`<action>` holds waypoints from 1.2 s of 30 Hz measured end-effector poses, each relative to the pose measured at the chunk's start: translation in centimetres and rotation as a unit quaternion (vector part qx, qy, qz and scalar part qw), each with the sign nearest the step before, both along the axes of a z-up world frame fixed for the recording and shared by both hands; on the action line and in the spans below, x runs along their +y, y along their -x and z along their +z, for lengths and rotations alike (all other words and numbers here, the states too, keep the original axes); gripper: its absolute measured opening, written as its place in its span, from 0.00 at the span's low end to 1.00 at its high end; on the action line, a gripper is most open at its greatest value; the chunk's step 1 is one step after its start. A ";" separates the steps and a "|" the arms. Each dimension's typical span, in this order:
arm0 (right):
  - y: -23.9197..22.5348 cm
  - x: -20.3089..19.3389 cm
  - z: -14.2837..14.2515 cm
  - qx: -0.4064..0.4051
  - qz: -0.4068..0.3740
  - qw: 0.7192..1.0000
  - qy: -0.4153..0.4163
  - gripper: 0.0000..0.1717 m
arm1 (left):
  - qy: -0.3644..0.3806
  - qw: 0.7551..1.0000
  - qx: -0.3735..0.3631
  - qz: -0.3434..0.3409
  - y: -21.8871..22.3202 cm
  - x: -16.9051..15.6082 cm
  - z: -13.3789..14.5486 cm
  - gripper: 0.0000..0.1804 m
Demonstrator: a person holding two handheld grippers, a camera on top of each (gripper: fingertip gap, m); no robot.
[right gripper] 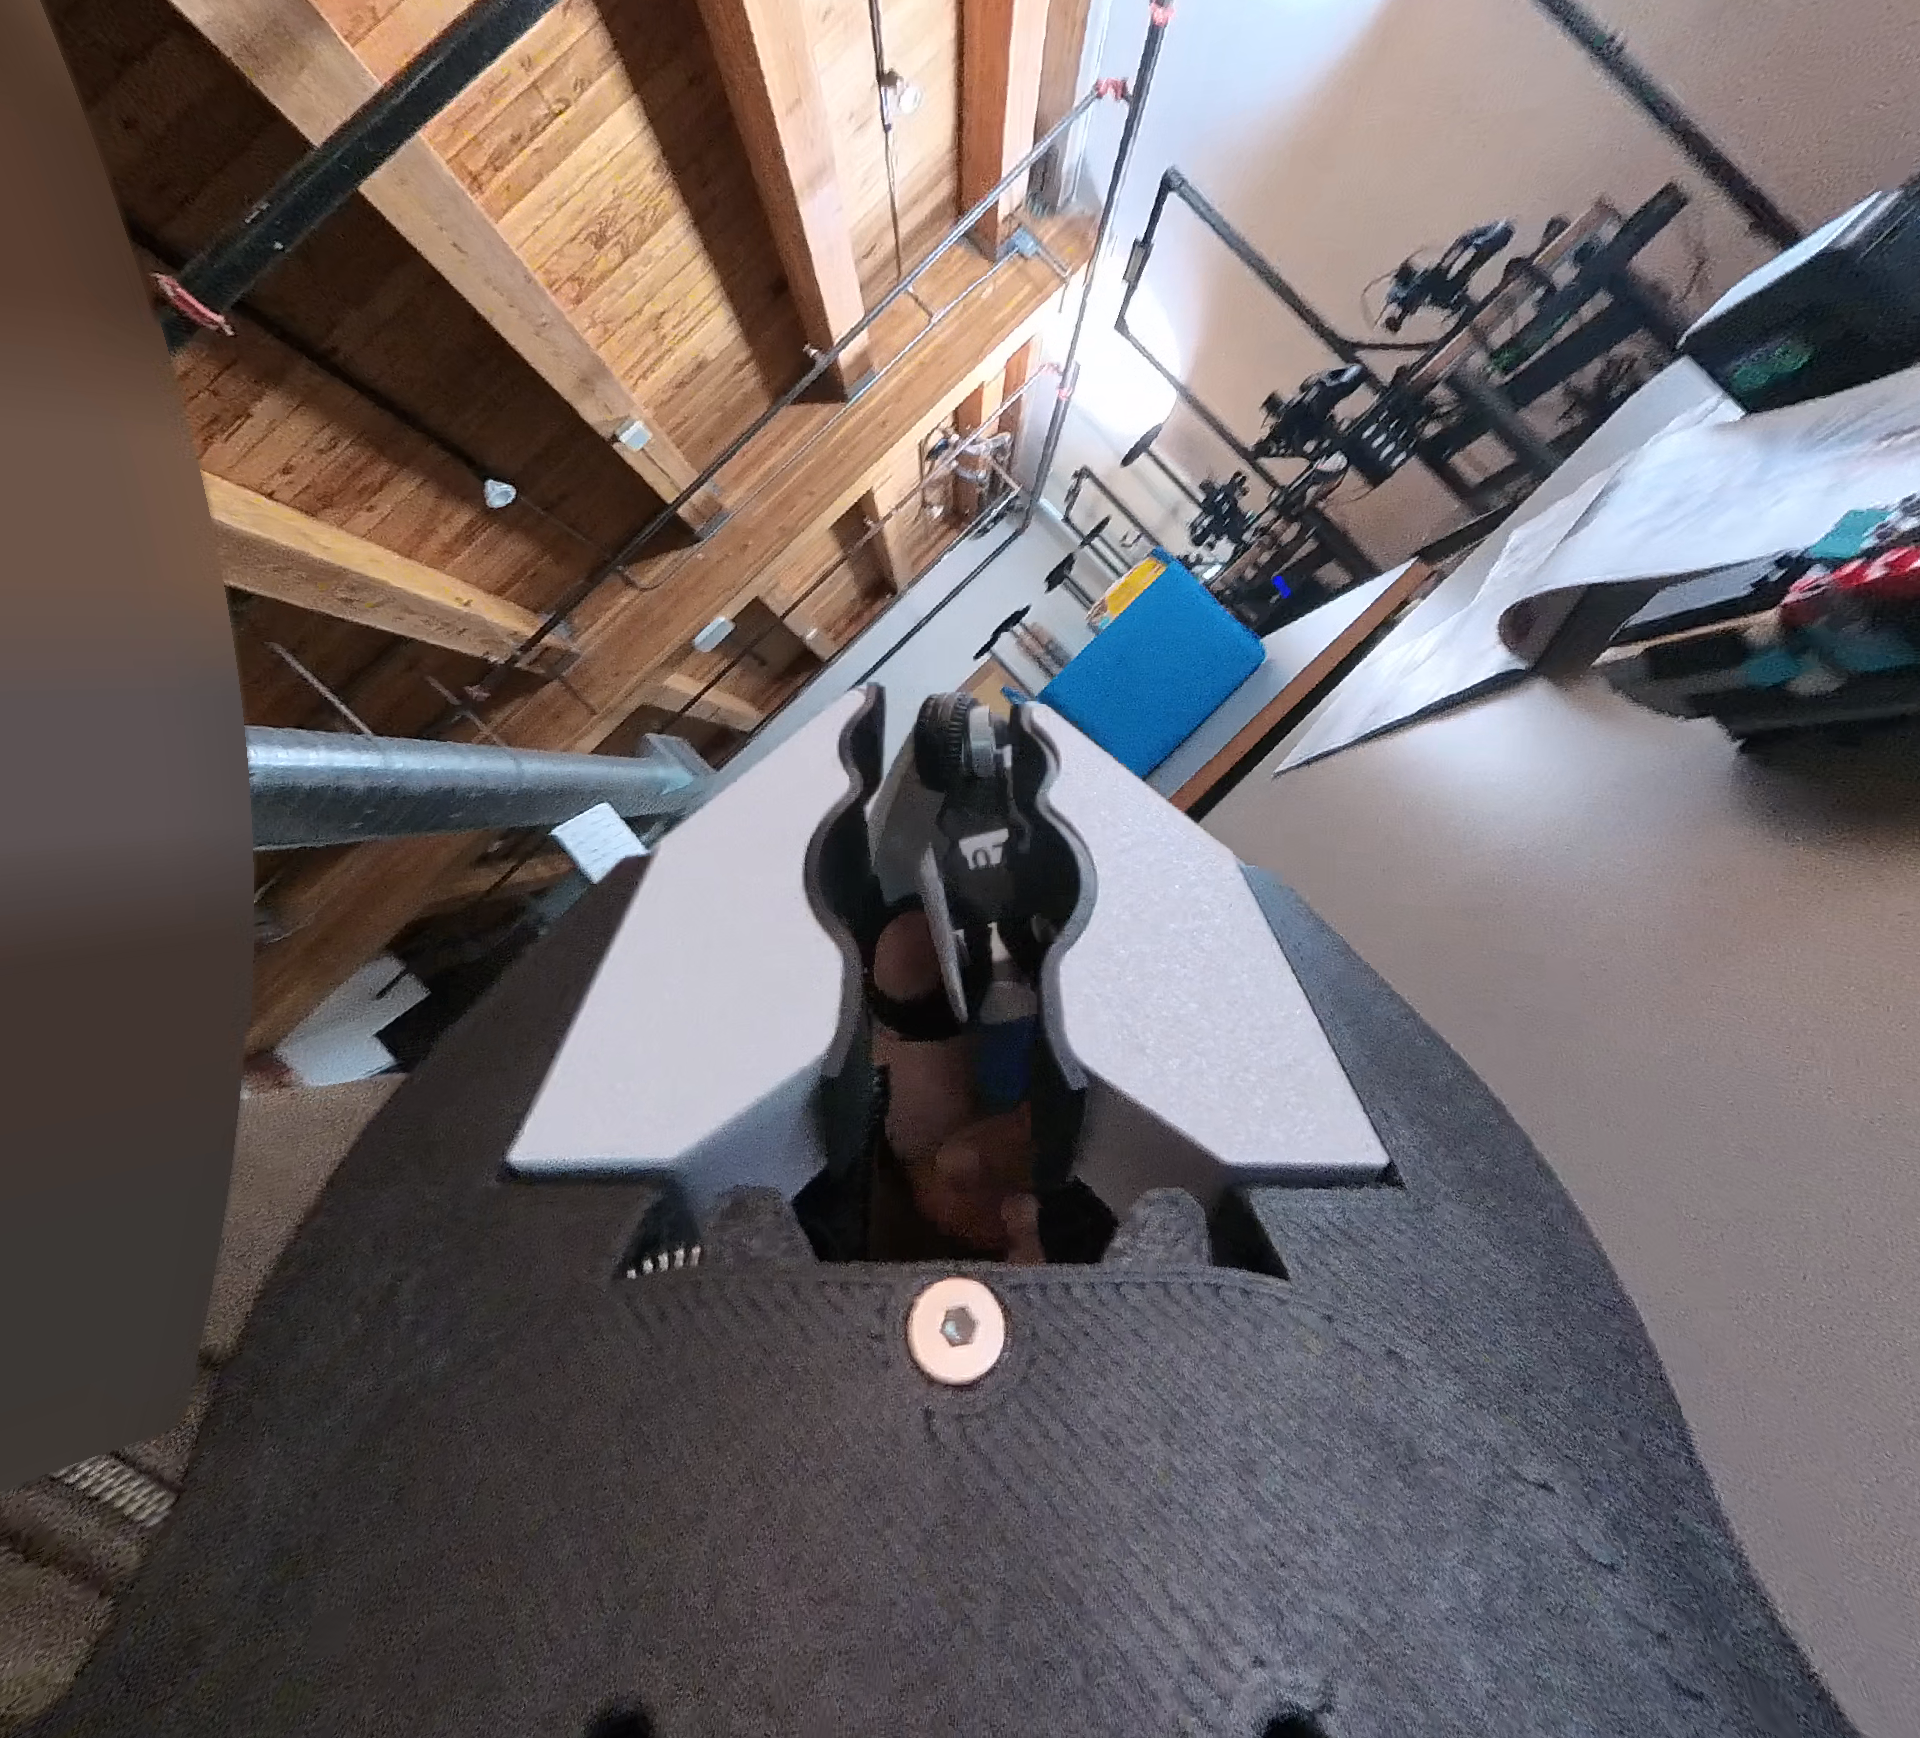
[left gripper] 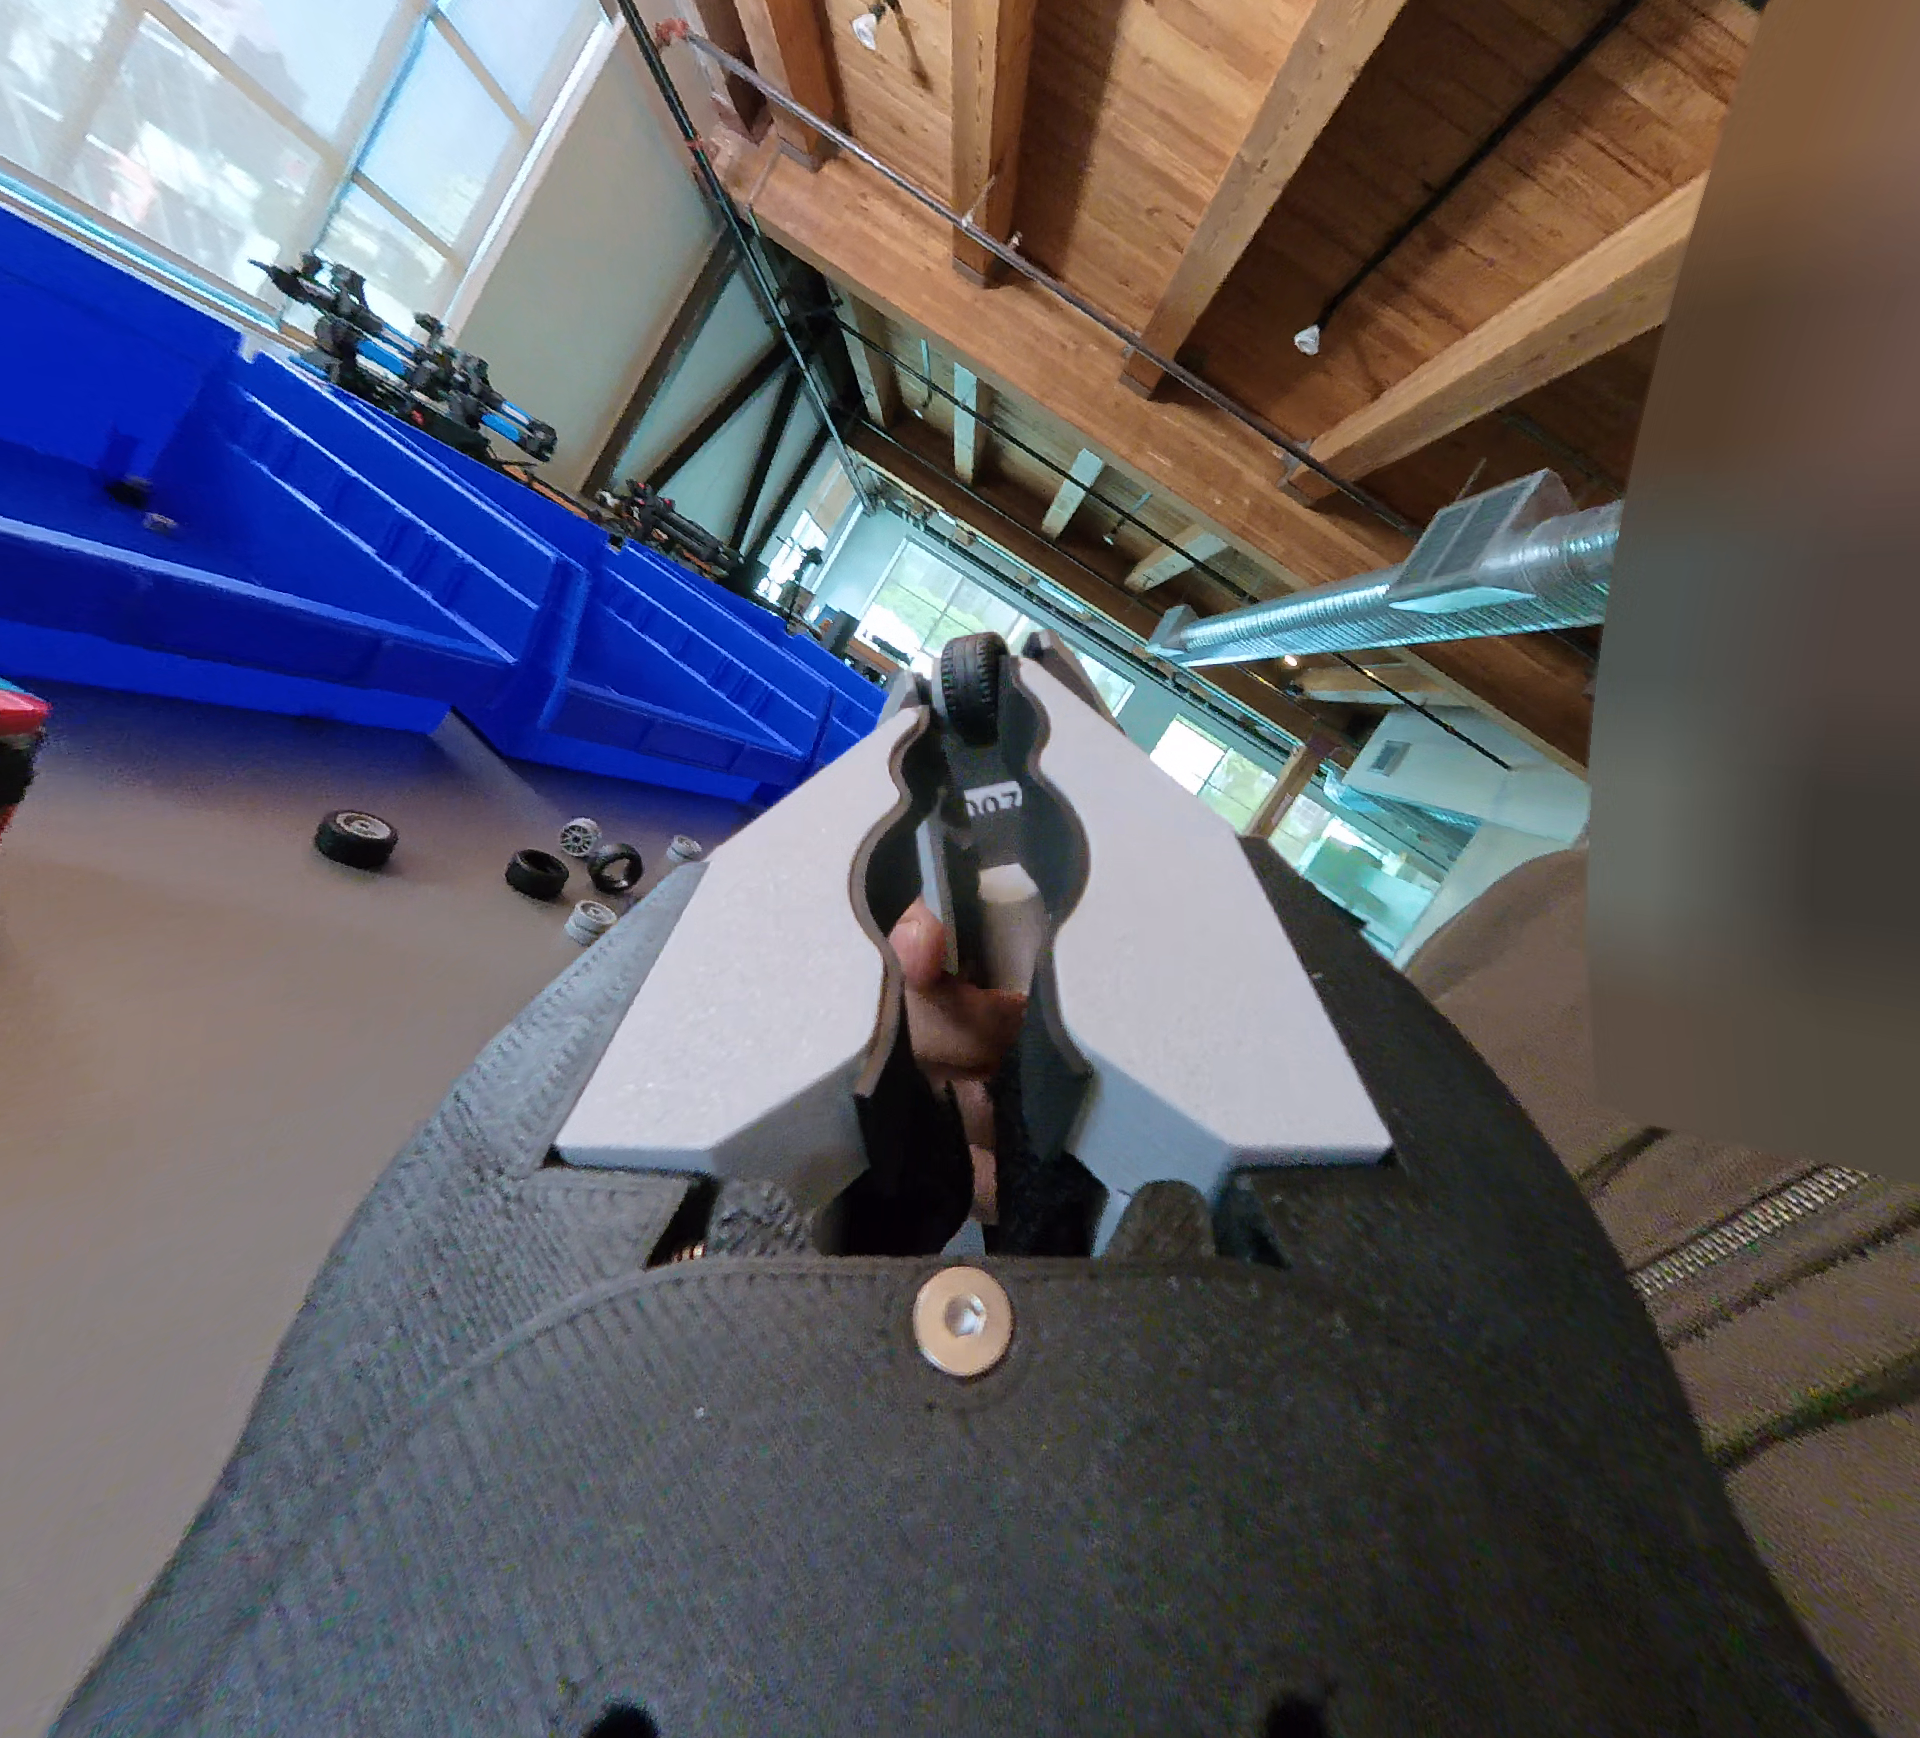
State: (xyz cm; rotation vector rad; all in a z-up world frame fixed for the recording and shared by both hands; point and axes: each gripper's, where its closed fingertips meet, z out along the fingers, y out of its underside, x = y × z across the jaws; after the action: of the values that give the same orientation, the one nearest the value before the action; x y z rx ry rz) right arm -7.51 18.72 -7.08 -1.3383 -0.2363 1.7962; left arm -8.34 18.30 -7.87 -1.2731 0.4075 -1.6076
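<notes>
Wooden ceiling beams (left gripper: 1195, 78) fill both views above a grey table (left gripper: 208, 1013), where loose small wheels (left gripper: 356, 839) lie just in front of blue bins (left gripper: 416, 566). My left gripper (left gripper: 982, 691) grips a black tyre (left gripper: 977, 686) at its fingertips, well above those bins. My right gripper (right gripper: 961, 732) stands slightly parted, seemingly bearing against the grey hub (right gripper: 982, 748) in that tyre.

Daylight poured through the tall windows (left gripper: 208, 26), washing out their panes, and a white glare bloomed along the far wall (right gripper: 1174, 130) in the right wrist view. Both wide-angle views bent beams and edges toward the corners. Distant racks (right gripper: 1455, 369) were softly blurred, and smeared patches covered one side of each view.
</notes>
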 end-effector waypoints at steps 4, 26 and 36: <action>0.2 -0.3 -0.4 -0.052 -0.032 0.998 -0.035 0.15 | -0.009 0.999 0.003 0.030 0.4 0.3 0.2 0.06; 0.2 -1.3 0.1 -0.016 -0.054 0.996 -0.076 0.04 | 0.021 0.997 -0.068 -0.004 -0.7 -0.5 0.7 0.08; -0.4 -1.0 0.0 -0.059 -0.115 0.984 -0.120 0.17 | -0.003 0.997 -0.065 0.038 -0.6 -0.5 1.0 0.07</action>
State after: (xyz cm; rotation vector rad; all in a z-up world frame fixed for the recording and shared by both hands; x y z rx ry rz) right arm -7.06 17.73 -7.03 -1.2463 -0.3372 1.4492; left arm -7.74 17.78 -6.86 -1.1589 0.2799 -1.6139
